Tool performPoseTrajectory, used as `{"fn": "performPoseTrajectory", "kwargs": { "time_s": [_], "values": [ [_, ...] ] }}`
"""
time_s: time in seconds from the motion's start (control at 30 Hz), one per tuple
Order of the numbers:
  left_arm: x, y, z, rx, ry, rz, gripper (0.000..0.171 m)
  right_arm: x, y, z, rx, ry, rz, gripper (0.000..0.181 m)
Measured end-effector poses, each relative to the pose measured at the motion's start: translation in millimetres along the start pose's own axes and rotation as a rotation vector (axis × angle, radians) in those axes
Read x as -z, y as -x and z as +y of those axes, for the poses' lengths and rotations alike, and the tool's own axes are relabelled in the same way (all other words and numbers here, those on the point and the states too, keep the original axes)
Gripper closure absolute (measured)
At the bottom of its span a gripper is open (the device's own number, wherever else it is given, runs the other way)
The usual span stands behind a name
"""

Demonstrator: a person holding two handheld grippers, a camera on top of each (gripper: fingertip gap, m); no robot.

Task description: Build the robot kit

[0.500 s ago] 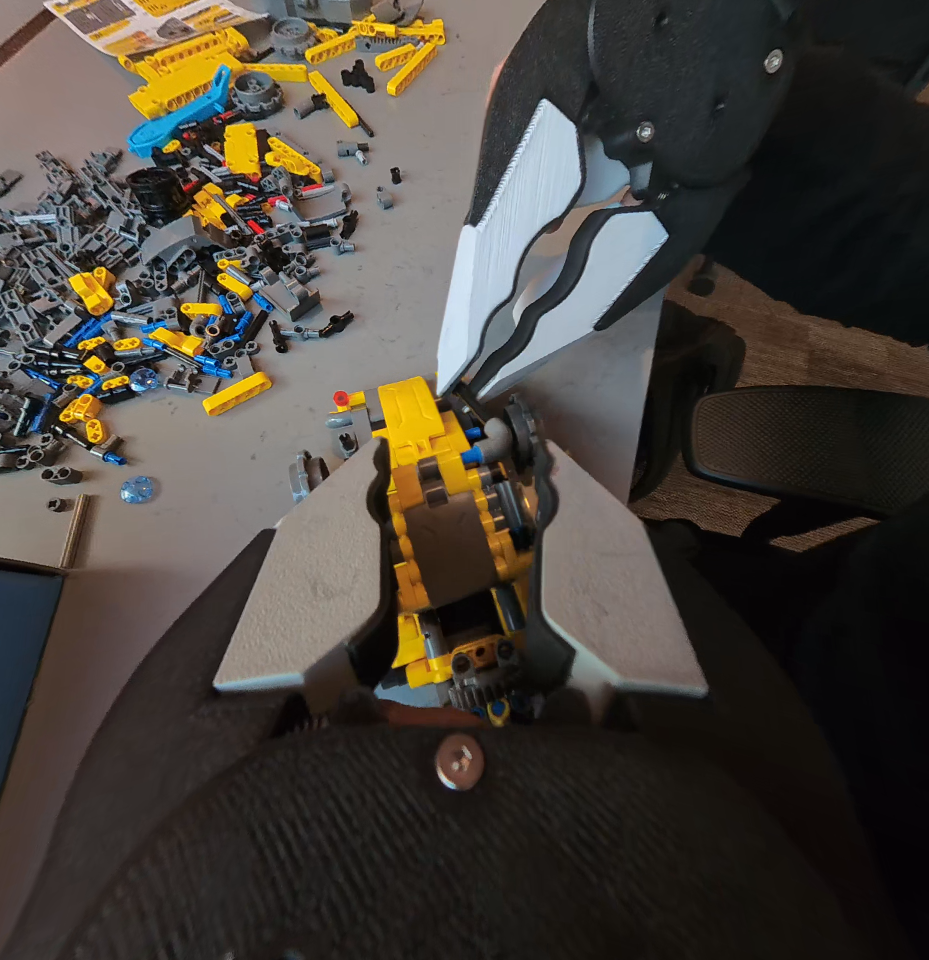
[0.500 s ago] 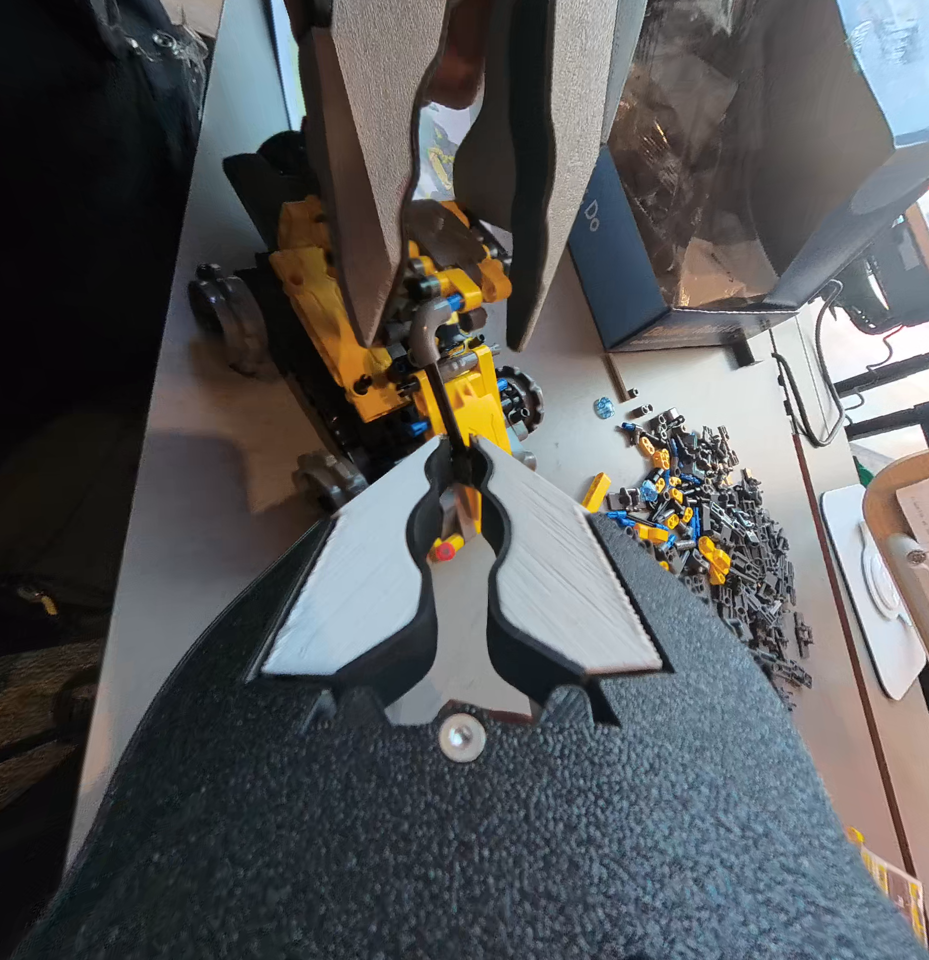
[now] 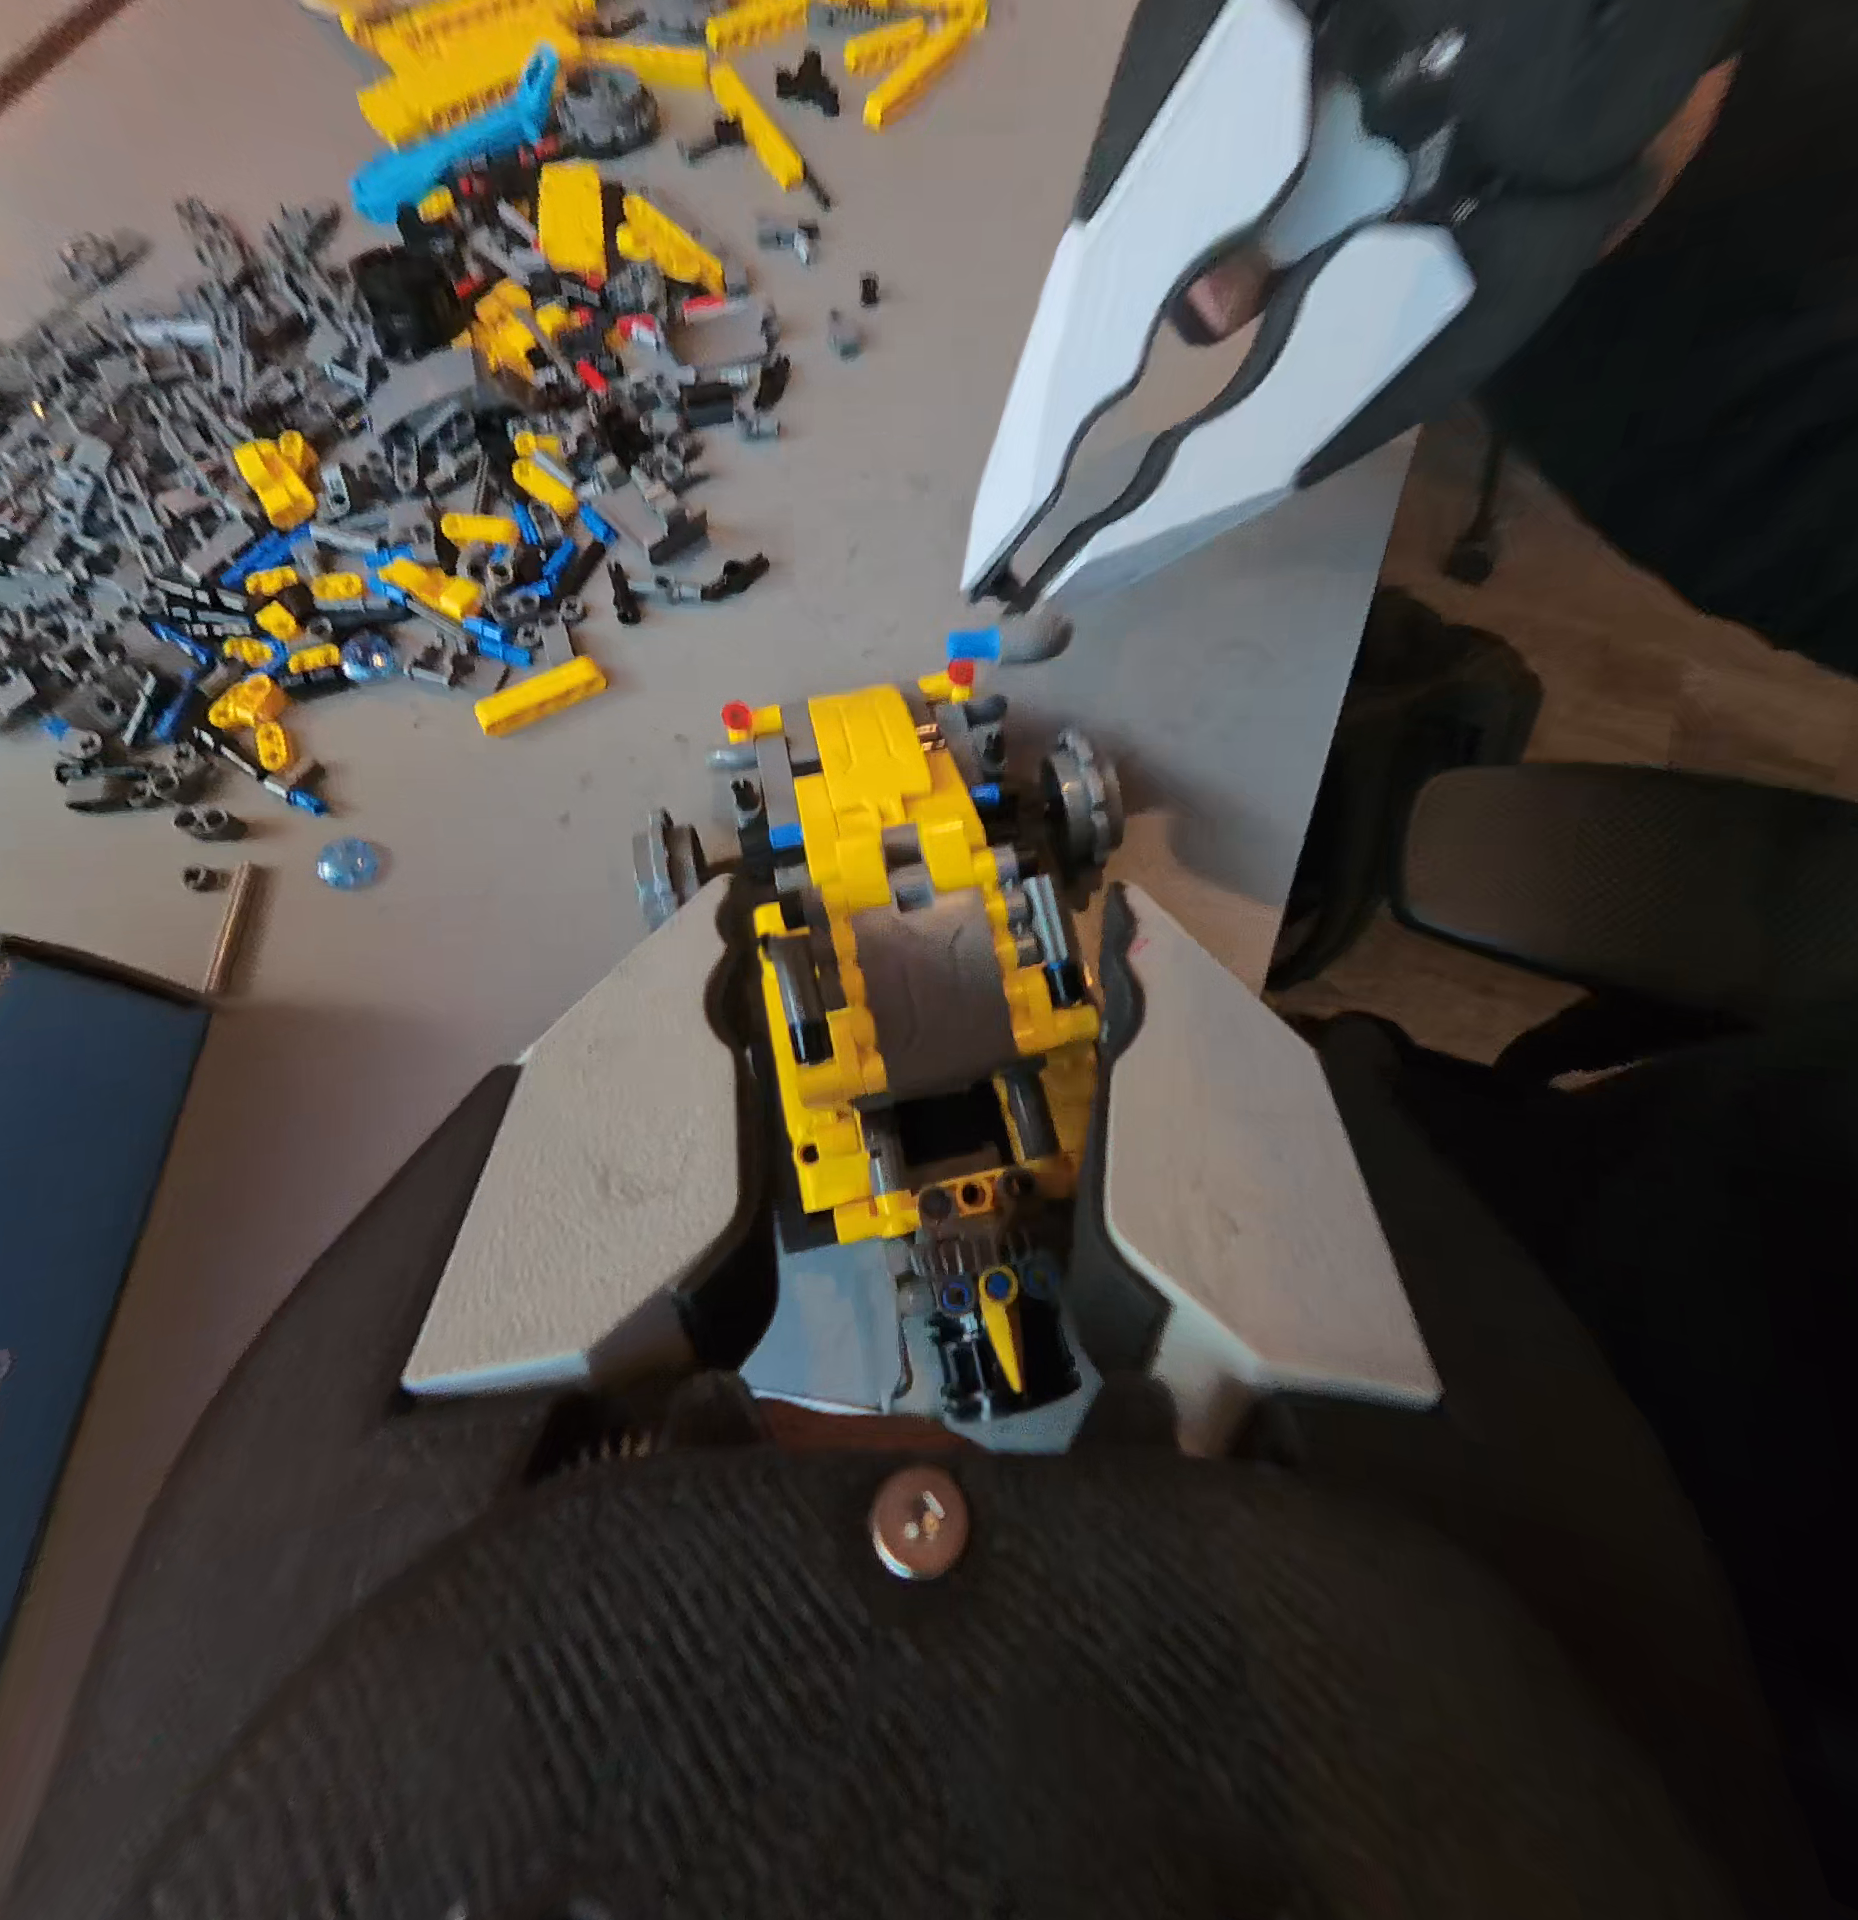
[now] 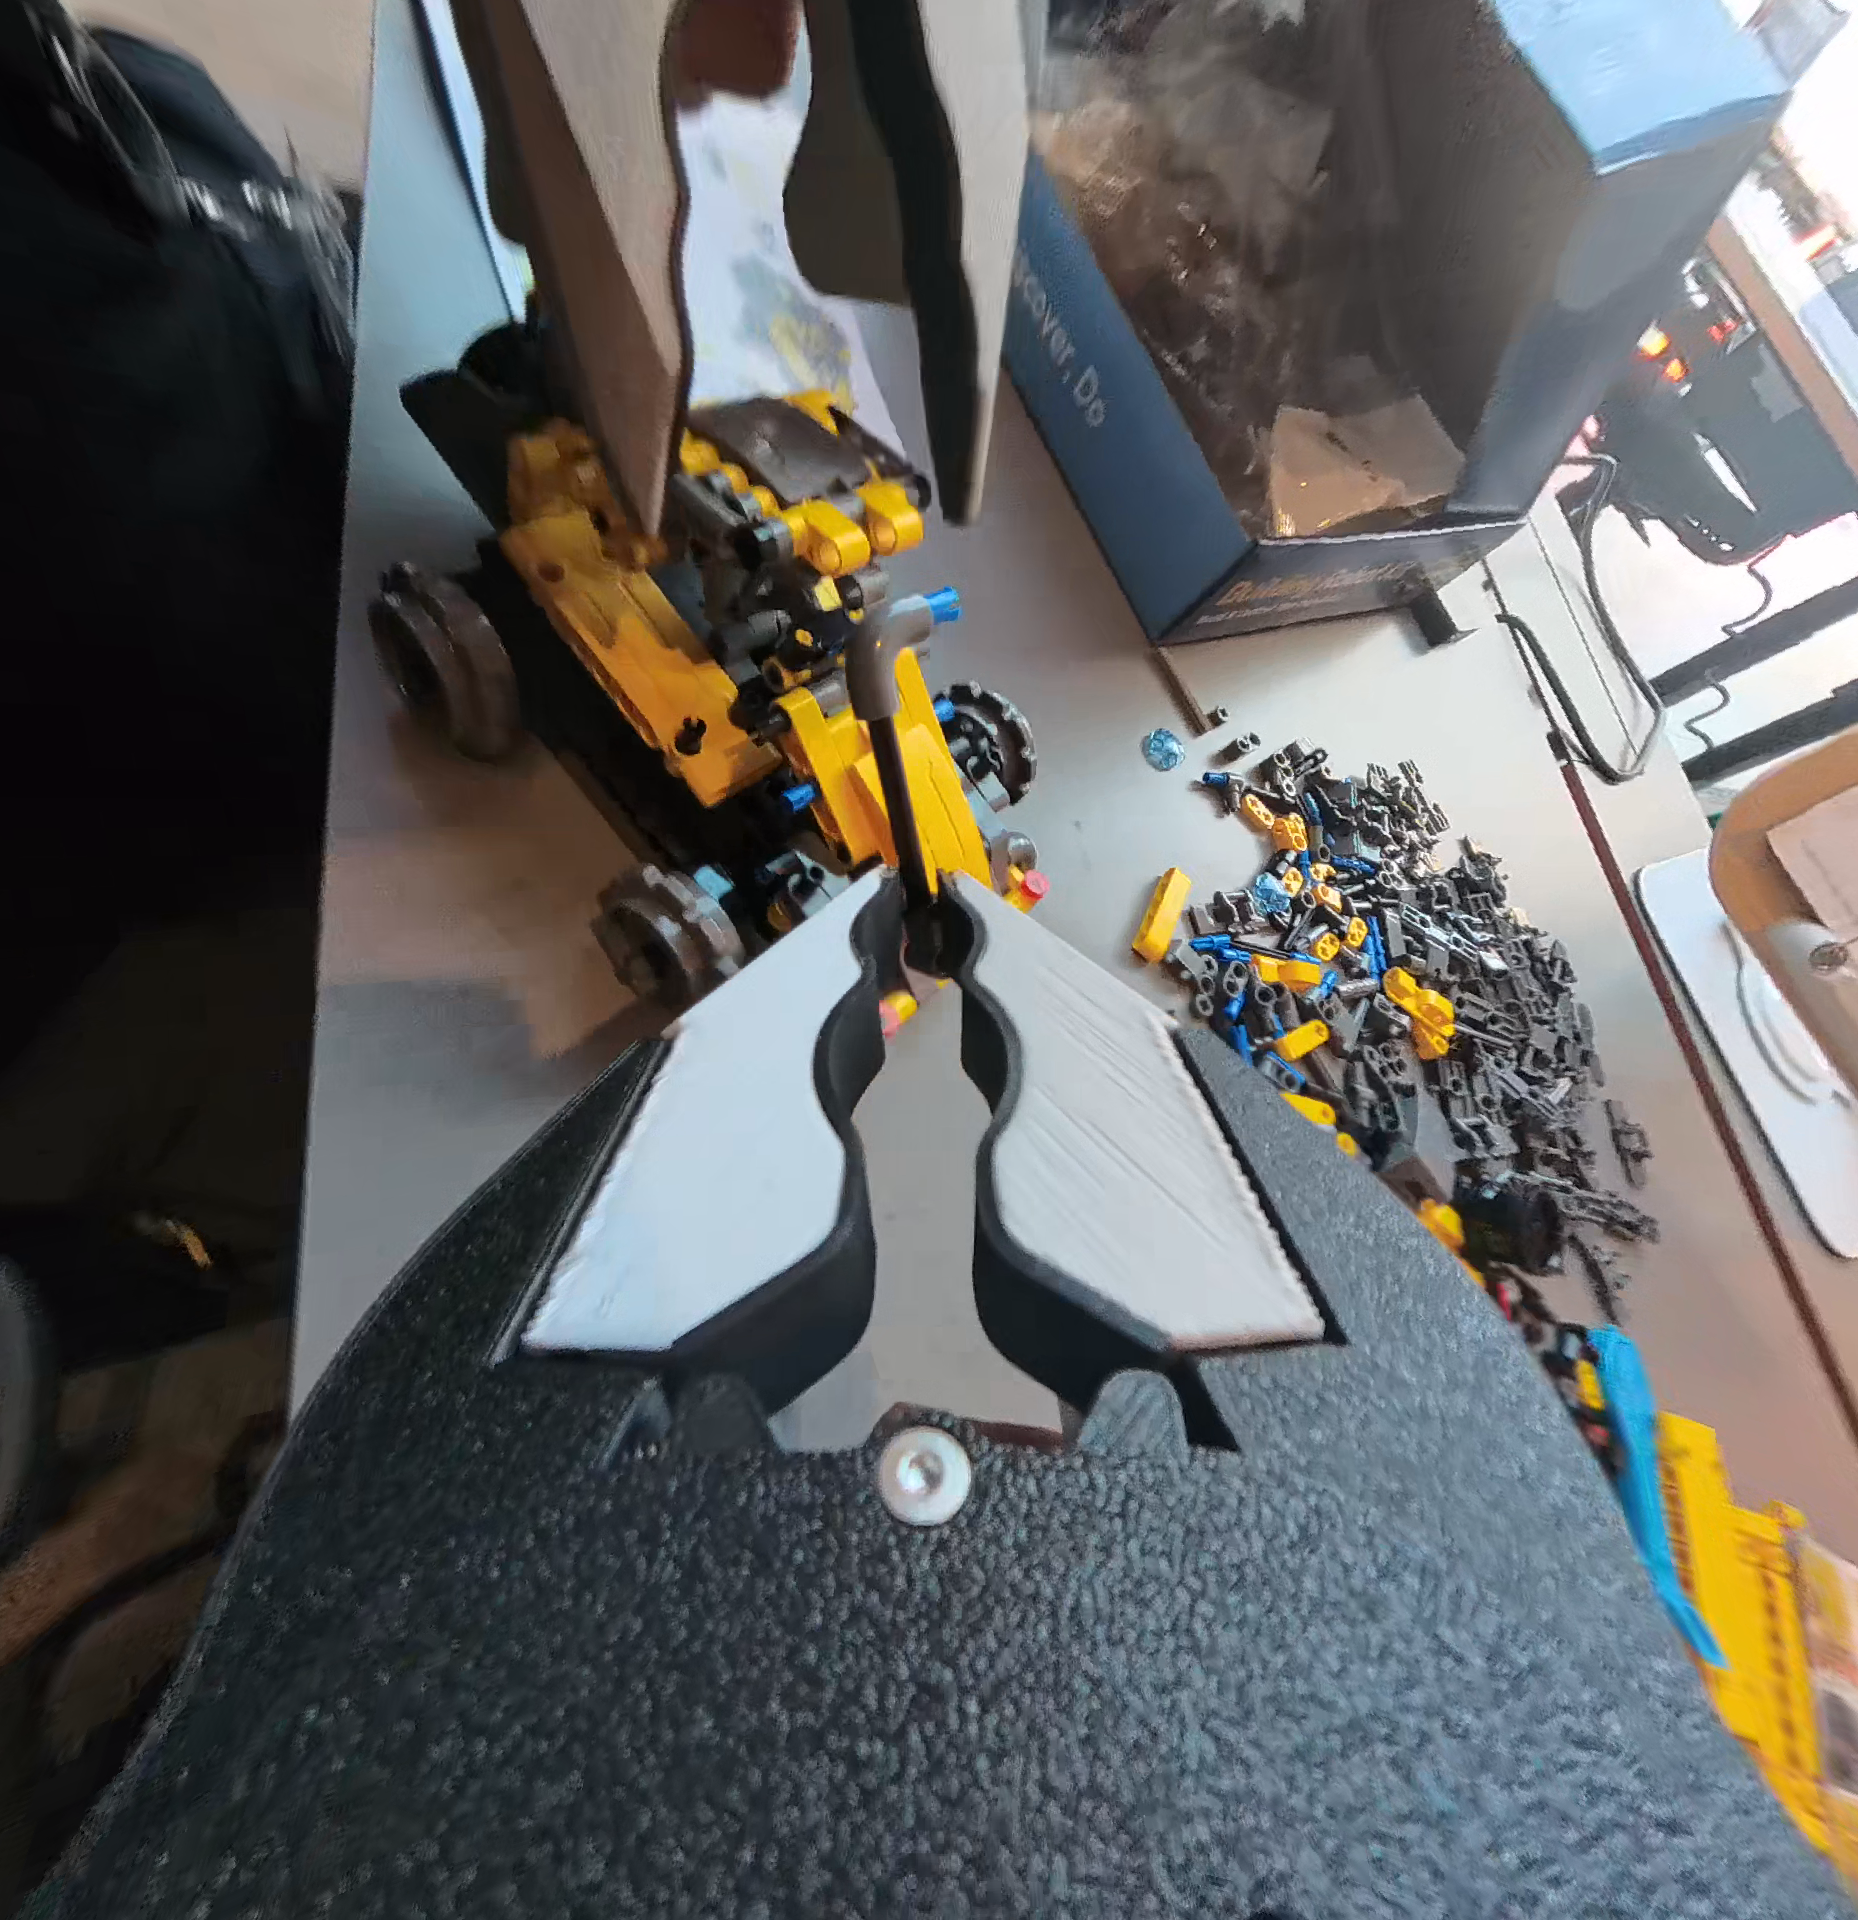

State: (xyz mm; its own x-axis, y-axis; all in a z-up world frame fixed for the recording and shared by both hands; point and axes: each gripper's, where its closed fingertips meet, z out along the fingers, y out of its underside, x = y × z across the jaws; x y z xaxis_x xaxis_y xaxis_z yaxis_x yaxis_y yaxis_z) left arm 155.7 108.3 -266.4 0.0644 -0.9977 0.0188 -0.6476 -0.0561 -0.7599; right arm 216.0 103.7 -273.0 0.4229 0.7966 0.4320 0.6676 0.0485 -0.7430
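Withdrawn from the yellow brick vehicle (image 4: pixel 759 665), the right gripper (image 4: pixel 920 909) now pinches a freed black axle with grey elbow (image 4: pixel 889 727). Left gripper (image 3: pixel 920 935), formerly clamped, straddles the vehicle with its fingers spread near the table's (image 3: pixel 509 935) right edge. Beyond: loose-parts pile (image 3: pixel 312 499); blue box (image 4: pixel 1320 312), contents indistinct.

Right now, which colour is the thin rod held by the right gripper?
Black, with a grey elbow piece at the rod tip; clearest in the right wrist view.
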Motion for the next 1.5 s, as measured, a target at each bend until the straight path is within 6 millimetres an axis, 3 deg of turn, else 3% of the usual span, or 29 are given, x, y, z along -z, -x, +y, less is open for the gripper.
{"fn": "performPoseTrajectory", "kwargs": {
  "time_s": [0.17, 0.53, 0.67, 0.77, 0.83, 1.0, 1.13, 1.37, 1.5],
  "values": [
    [-11.3, 0.8, 10.2, -0.084, 0.037, -0.055, 0.107, 2.5, 8.4, -13.5, -0.134, -0.149, 0.015, 0.176],
    [-18.9, 13.8, 6.3, -0.237, 0.049, 0.075, 0.106, 9.9, -16.4, -19.4, -0.878, -0.523, -0.315, 0.176],
    [-20.3, 21.2, 6.1, -0.276, 0.071, 0.126, 0.106, 14.2, -14.9, -24.0, -1.020, -0.610, -0.406, 0.177],
    [-19.1, 26.3, 6.4, -0.286, 0.091, 0.115, 0.106, 11.0, -11.7, -19.0, -1.085, -0.582, -0.406, 0.177],
    [-17.8, 26.3, 6.1, -0.272, 0.079, 0.098, 0.106, 5.6, -9.7, -12.4, -1.091, -0.515, -0.359, 0.176],
    [-14.9, 25.0, 6.6, -0.210, 0.003, 0.084, 0.107, -4.8, -7.4, -6.4, -0.851, -0.348, -0.175, 0.176],
    [-12.7, 25.2, 6.8, -0.165, -0.039, 0.077, 0.108, -17.9, 1.1, -2.3, -0.777, -0.243, -0.149, 0.176],
    [-7.5, 26.4, 9.4, -0.153, -0.073, 0.063, 0.110, -19.6, -7.1, 4.3, -0.777, -0.219, -0.104, 0.176],
    [-7.1, 26.8, 9.9, -0.148, -0.083, 0.089, 0.110, -19.7, -0.9, 0.8, -0.778, -0.220, -0.126, 0.176]
  ]
}}
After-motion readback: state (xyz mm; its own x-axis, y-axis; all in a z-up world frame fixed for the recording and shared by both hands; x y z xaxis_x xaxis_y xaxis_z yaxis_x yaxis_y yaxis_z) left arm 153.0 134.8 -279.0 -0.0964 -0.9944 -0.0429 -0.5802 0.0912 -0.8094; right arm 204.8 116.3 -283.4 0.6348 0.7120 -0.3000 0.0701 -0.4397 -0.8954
